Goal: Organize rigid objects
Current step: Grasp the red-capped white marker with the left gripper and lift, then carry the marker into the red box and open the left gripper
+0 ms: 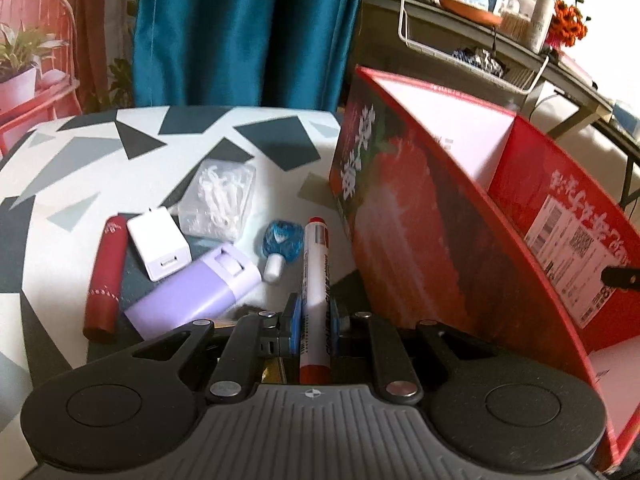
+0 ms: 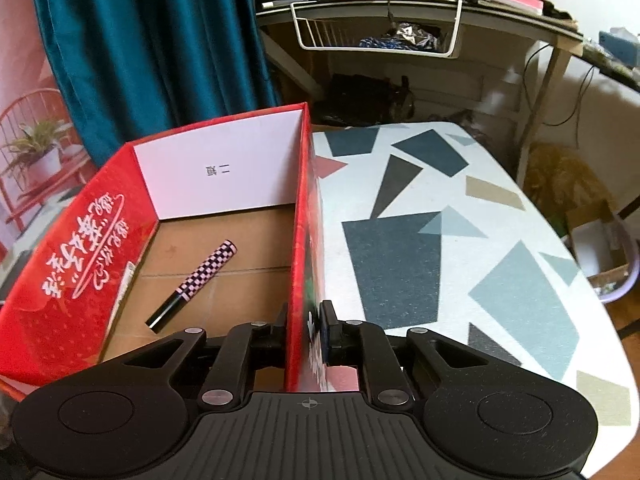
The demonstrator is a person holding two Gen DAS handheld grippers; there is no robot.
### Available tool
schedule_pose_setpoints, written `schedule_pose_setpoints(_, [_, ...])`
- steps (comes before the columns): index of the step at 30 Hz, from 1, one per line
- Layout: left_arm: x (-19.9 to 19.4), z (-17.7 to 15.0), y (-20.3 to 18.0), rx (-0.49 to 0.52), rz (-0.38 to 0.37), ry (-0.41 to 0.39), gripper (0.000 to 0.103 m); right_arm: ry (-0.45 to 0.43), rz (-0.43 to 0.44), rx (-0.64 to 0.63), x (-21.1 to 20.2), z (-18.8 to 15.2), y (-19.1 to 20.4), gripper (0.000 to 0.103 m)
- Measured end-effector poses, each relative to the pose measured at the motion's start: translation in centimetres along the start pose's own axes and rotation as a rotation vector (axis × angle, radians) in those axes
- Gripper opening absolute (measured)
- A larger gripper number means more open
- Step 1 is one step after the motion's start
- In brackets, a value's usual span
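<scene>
The left gripper (image 1: 316, 322) is clamped on a white marker with red caps (image 1: 316, 280), whose lower end is hidden behind the gripper body. The right gripper (image 2: 306, 328) pinches the near wall of the open red cardboard box (image 2: 298, 240), where a checkered pink-and-black pen (image 2: 192, 284) lies on the floor. Beside the marker on the patterned table (image 1: 80, 152) lie a lilac plastic case (image 1: 196, 292), white charger (image 1: 158, 242) and dark red tube (image 1: 105, 276).

Glossy printed cardboard box (image 2: 92, 248), raw brown floor; smooth plastic marker (image 1: 316, 280); matt tabletop (image 2: 440, 216).
</scene>
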State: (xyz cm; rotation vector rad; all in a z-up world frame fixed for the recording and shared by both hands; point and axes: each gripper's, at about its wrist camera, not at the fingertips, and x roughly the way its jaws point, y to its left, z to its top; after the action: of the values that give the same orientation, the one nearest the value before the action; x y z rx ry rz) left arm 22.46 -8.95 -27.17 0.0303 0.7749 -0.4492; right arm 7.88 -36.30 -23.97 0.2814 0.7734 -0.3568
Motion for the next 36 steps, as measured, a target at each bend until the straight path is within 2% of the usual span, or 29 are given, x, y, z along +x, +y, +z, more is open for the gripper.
schedule_pose_setpoints(8, [-1.6, 1.8, 1.1, -0.043, 0.004, -0.043, 0.016, -0.008, -0.020, 0.001, 0.0, -0.1, 0.1, 0.010])
schedule_pose_setpoints(14, [-2.9, 3.9, 0.9, -0.022, 0.000, -0.100, 0.016, -0.008, -0.018, -0.002, 0.0, -0.1, 0.2, 0.010])
schedule_pose_setpoints(21, [-4.5, 6.5, -0.9, 0.032, -0.050, -0.160, 0.016, -0.009, -0.010, -0.003, -0.1, -0.1, 0.1, 0.011])
schedule_pose_setpoints(28, [-4.4, 9.1, -4.6, 0.137, -0.112, -0.206, 0.016, -0.009, -0.006, -0.003, -0.1, -0.1, 0.0, 0.011])
schedule_pose_setpoints(32, [-2.5, 10.5, -6.4, 0.189, -0.161, -0.167, 0.016, -0.006, -0.001, -0.005, -0.1, 0.0, 0.0, 0.011])
schedule_pose_setpoints(36, [-0.5, 10.9, -7.3, 0.212, -0.153, -0.132, 0.016, -0.003, 0.001, -0.006, 0.0, 0.0, 0.0, 0.011])
